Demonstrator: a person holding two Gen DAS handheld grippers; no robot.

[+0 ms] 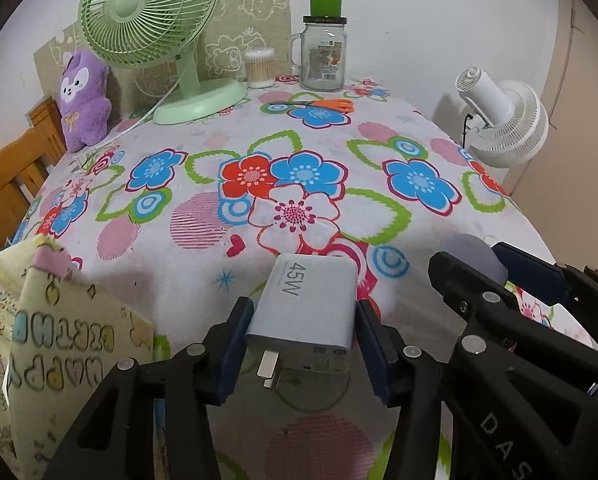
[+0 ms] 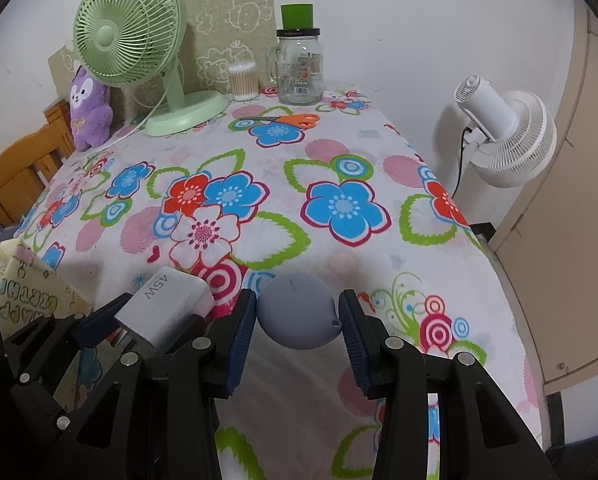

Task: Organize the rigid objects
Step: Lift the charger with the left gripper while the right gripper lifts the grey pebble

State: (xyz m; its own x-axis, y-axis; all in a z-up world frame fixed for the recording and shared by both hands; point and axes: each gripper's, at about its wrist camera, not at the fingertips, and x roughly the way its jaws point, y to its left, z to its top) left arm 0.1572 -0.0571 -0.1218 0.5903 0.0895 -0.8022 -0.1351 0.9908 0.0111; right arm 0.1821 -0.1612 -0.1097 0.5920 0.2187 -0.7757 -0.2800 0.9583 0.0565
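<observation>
L wrist: left tongs (image 1: 304,338) clamped on white 45W charger (image 1: 305,312), prongs facing cam, lifted over floral bench (image 1: 299,152); yellow box (image 1: 59,340) at left.
R wrist: right tongs (image 2: 297,318) gripping grey round case (image 2: 297,312) above bench, charger just beside it at left.

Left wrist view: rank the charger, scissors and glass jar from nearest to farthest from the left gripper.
1. Charger: between the left gripper pads, at the near edge.
2. Scissors: far across the table, lying flat, right of the green fan's base.
3. Glass jar: just behind the scissors, at the back wall.
</observation>
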